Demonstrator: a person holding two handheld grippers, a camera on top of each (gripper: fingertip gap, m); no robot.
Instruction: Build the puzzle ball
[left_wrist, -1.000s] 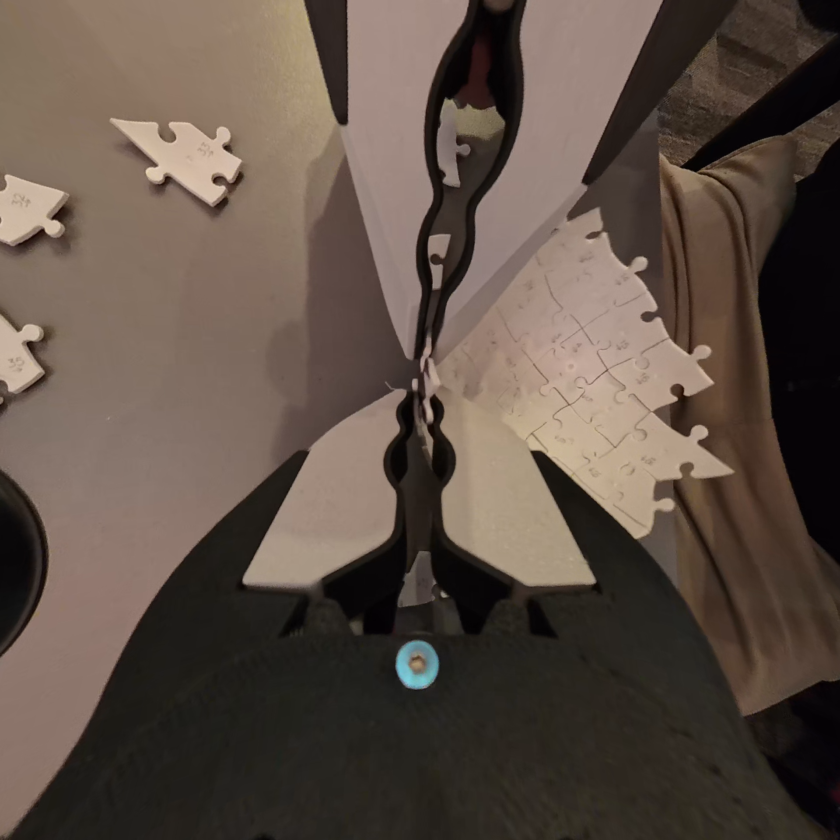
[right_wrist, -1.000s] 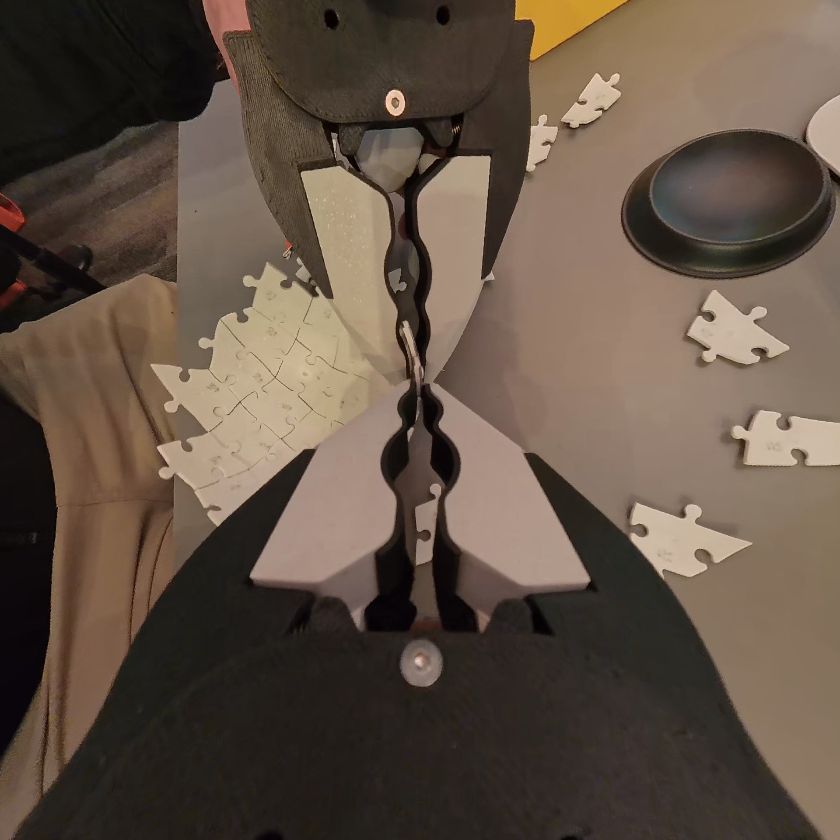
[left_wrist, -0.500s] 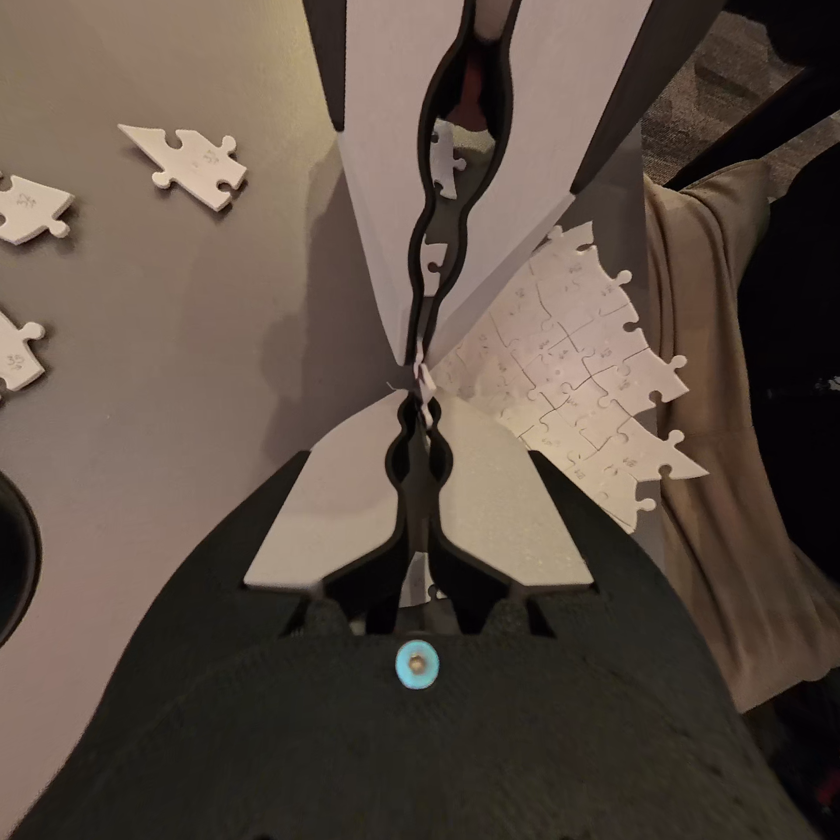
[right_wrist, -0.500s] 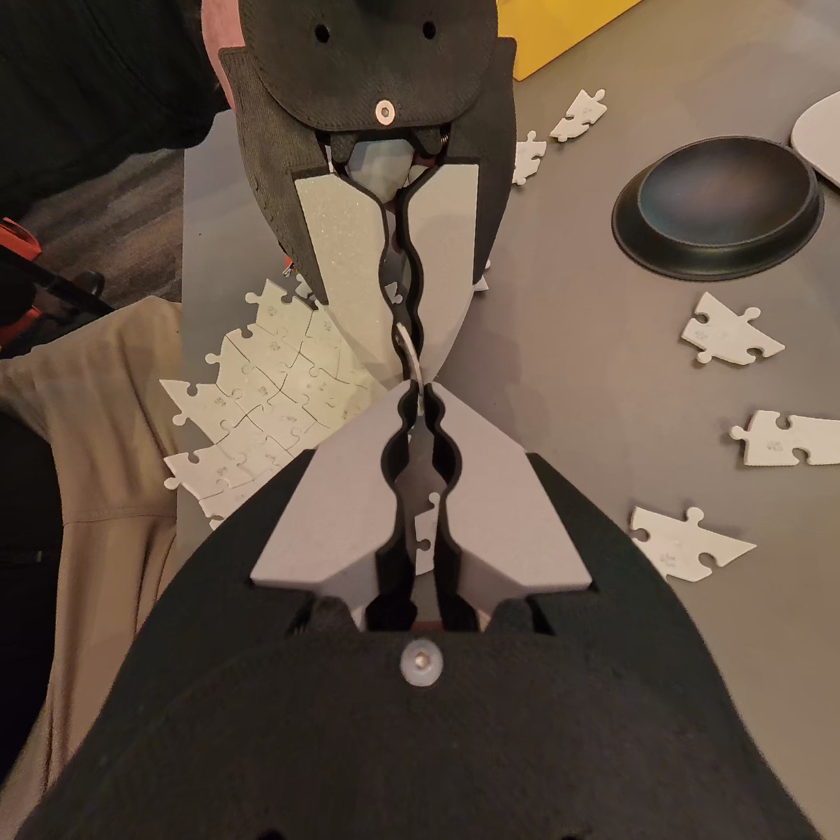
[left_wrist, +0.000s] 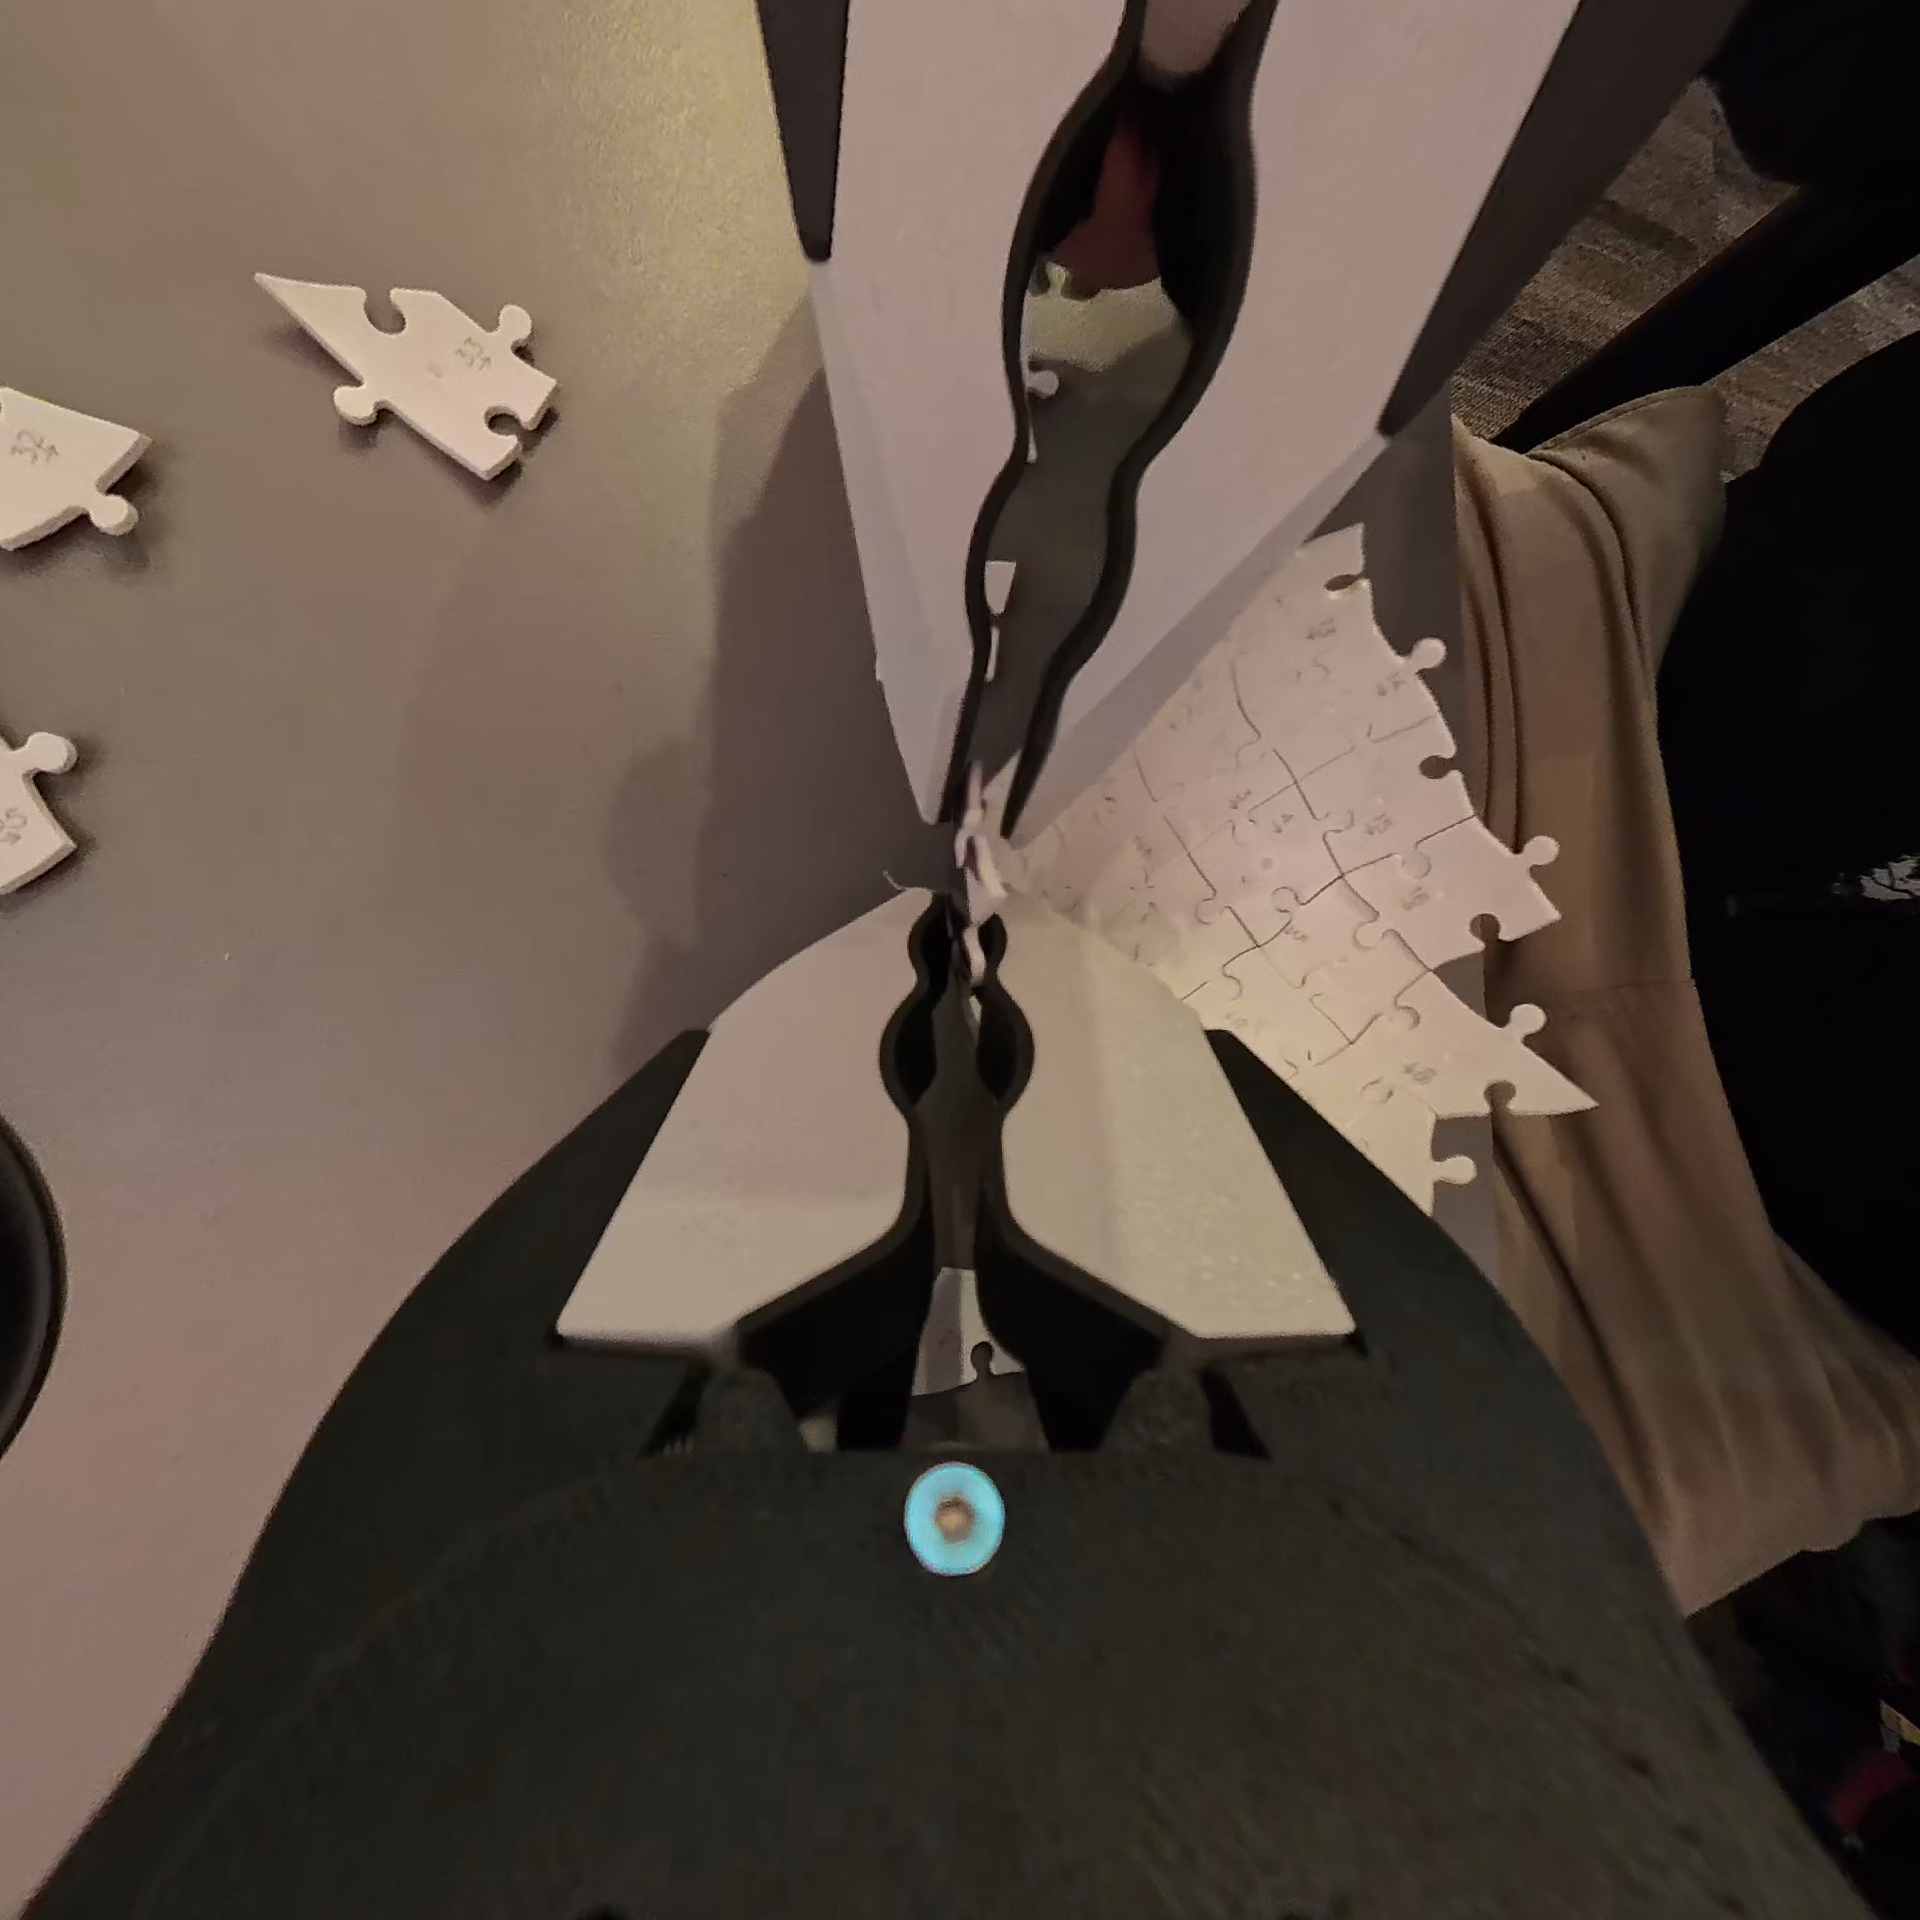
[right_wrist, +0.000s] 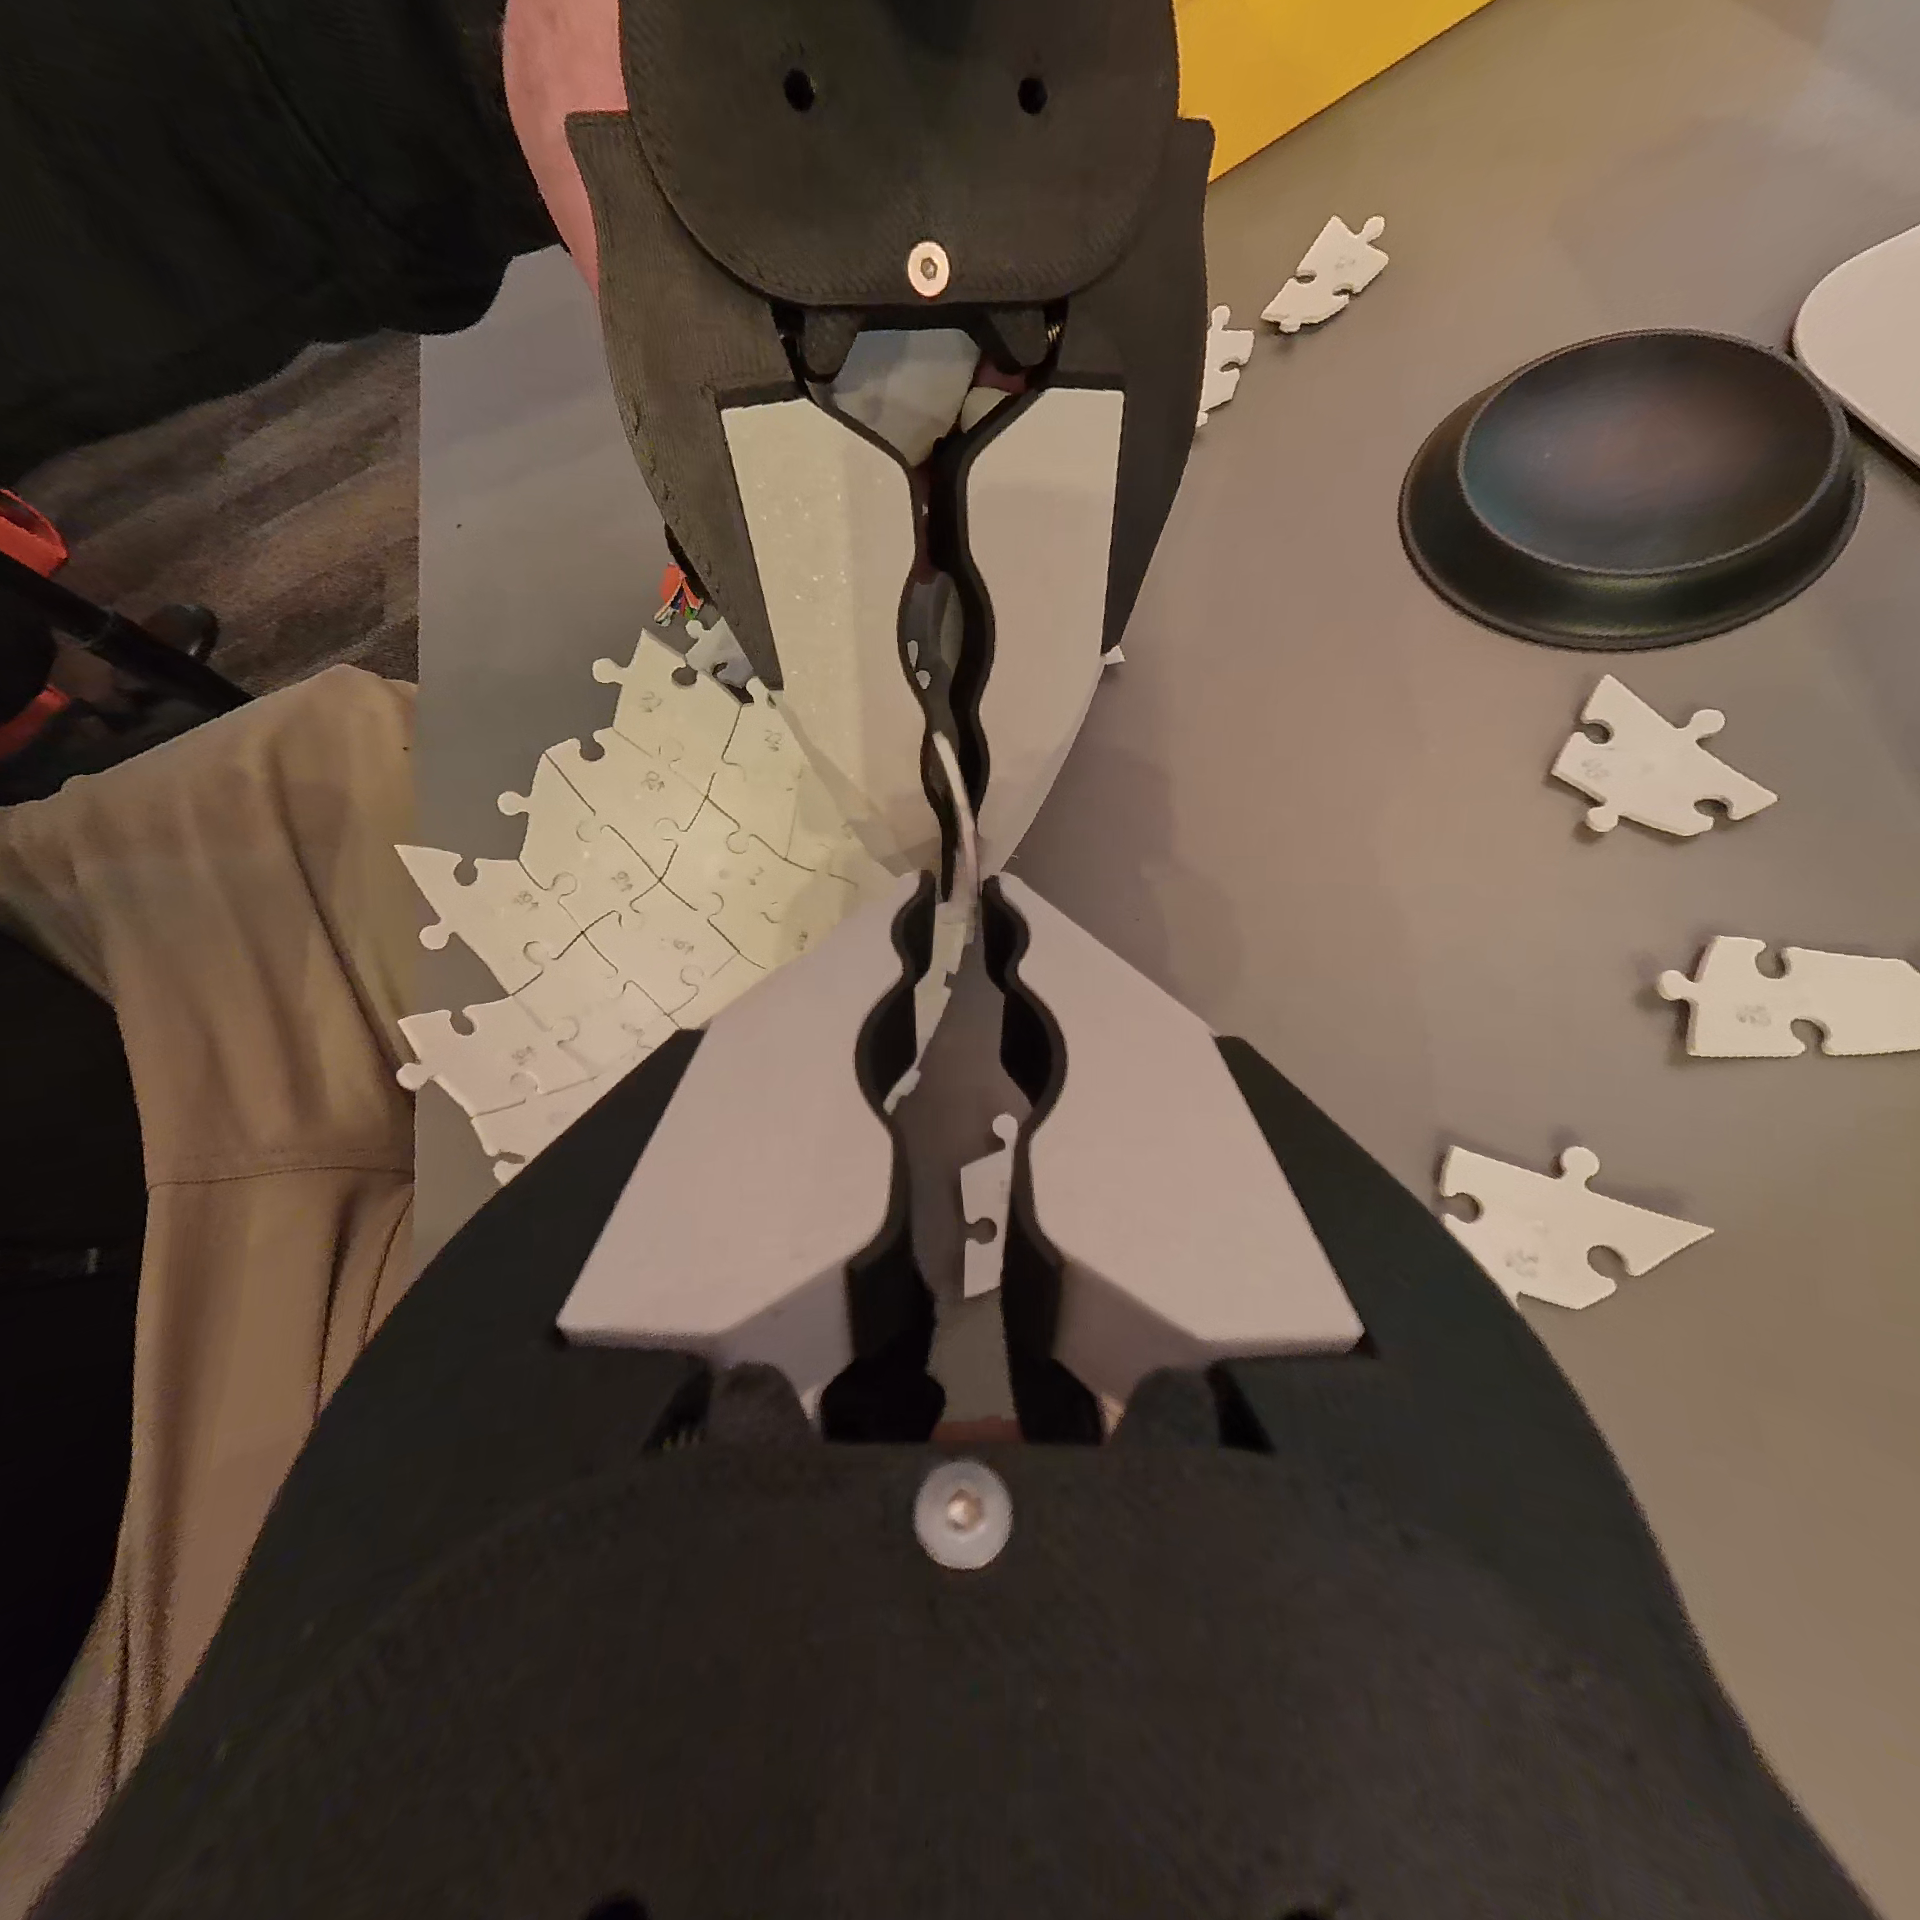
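Observation:
My left gripper and my right gripper meet tip to tip above the grey table. Each is shut on a white puzzle piece held edge-on. The left gripper's piece and the right gripper's piece touch where the tips meet, and the joint also shows in the left wrist view. The right gripper comes in from the top of the left wrist view, and the left gripper from the top of the right wrist view. A flat sheet of joined pieces lies below at the table's edge.
Loose white pieces lie on the table. A black bowl stands at the far right. A yellow object lies at the back. Beige cloth hangs past the table edge. My left and right fingertips are right by each other. Both grippers' tips are roughly 15 cm from the black bowl.
The grippers stay tip to tip with small shifts. The left gripper has come slightly nearer in the right wrist view. The right gripper's piece now sits more twisted between its fingers.

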